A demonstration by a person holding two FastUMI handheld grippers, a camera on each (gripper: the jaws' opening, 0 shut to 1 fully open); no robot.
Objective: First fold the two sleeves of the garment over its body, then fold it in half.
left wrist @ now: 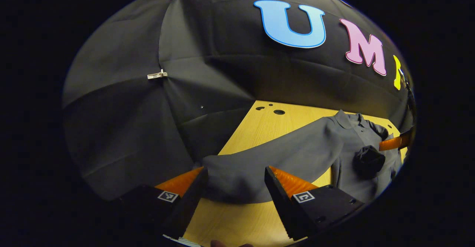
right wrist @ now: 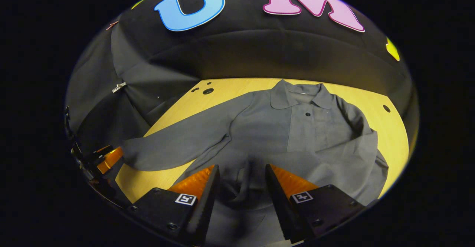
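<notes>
The grey garment (right wrist: 297,132) lies flat on the wooden table (right wrist: 371,95), collar away. Its outstretched sleeve (left wrist: 259,161) runs lengthwise toward the left gripper (left wrist: 233,187), cuff between those wide-open, empty fingers. The right gripper (right wrist: 241,187), likewise open, hovers over the body.

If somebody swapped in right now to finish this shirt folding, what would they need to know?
Left gripper: open, around the cuff of the outstretched sleeve, not closed on it.
Right gripper: open, over the cuff of the other sleeve.
The grey shirt lies on the wooden table, collar toward the wall.
Done: the other sleeve is folded across the body.
Left: fold the outstretched sleeve, then fold in half.
</notes>
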